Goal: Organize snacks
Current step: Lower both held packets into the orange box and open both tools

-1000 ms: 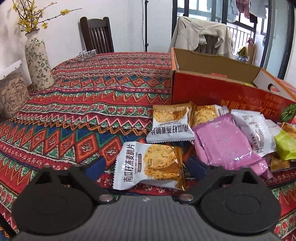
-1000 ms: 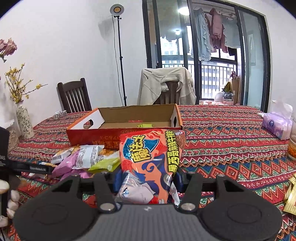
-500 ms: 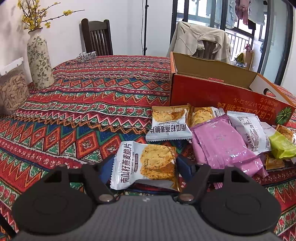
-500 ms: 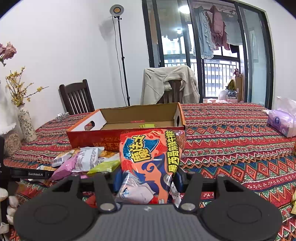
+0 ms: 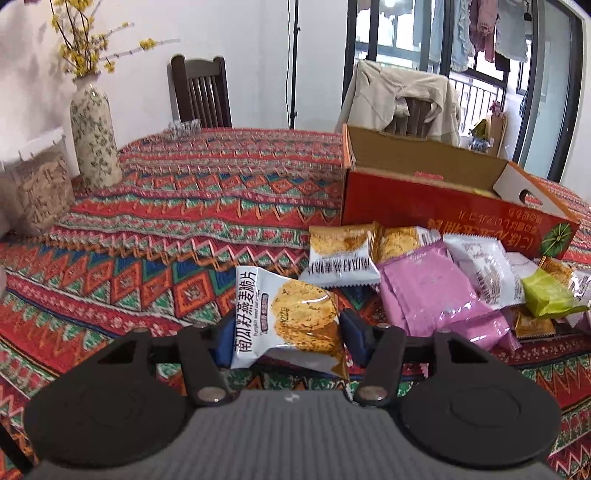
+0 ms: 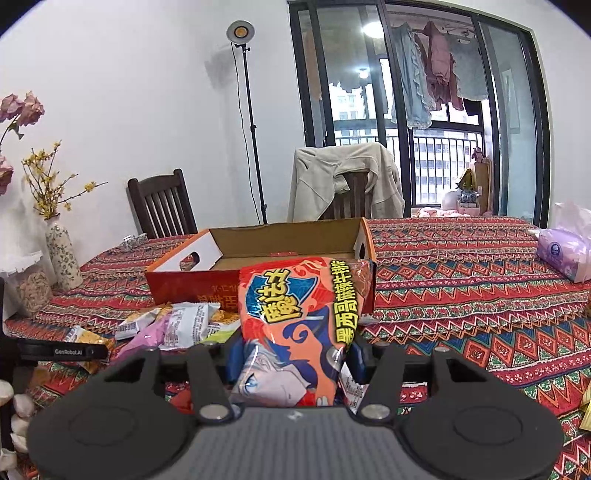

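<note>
Sorting was only partly done: the left gripper [image 5: 282, 334] pinched an oat-crisp packet [image 5: 286, 317] lifted off the tablecloth [image 5: 184, 221], and the right gripper [image 6: 295, 360] clamped an orange snack bag [image 6: 299, 325] before the open red box [image 6: 258, 254]. A loose snack pile [image 5: 443, 280] remained outside. Inside the box, perhaps one yellow packet showed; the rest was hidden.

Bright, even daylight enters from the balcony windows [image 6: 424, 122]; the floor lamp [image 6: 240, 31] glows. Strong fisheye bending and dark corners at edges. Slight blur on the left view's jar [image 5: 35, 184].
</note>
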{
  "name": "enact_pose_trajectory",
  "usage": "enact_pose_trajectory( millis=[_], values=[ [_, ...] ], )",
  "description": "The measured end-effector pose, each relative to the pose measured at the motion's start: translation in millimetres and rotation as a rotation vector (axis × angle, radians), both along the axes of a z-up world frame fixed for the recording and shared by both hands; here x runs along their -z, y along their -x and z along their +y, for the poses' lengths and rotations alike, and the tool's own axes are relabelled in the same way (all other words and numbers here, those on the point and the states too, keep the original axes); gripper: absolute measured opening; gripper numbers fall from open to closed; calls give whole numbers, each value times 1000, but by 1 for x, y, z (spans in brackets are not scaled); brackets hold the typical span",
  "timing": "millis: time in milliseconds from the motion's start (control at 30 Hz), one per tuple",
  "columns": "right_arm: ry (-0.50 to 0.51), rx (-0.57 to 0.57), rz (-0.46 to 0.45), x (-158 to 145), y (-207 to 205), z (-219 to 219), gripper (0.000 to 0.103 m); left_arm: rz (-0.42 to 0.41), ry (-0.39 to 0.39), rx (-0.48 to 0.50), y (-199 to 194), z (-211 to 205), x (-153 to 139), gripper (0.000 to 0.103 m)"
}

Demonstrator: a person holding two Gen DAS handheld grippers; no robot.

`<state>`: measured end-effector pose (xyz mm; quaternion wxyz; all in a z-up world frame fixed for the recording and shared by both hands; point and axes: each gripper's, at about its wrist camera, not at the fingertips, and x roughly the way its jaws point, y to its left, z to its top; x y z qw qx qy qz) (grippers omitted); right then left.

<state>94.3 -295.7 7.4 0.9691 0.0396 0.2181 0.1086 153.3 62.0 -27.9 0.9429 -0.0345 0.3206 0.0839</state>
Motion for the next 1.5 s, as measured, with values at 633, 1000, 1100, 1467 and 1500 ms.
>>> enact_pose_trajectory(
  millis=[633, 1000, 1100, 1467, 1500],
  values=[
    [25, -28, -94, -36, -38, 8, 52, -185, 9, 63, -7, -28, -68, 58],
    [39, -7, -131, -51, -129, 21, 52, -245, 47, 141, -80, -60, -85, 58],
    [5, 9, -137, -50, -161, 23, 52, -239, 49, 158, -110, -71, -84, 58],
    [19, -12, -45, -9, -227, 30, 52, -201, 37, 111, -171, -82, -51, 58],
    [11, -15, -26, -7, -230, 30, 52, -193, 42, 109, -173, -80, -48, 58]
  ],
)
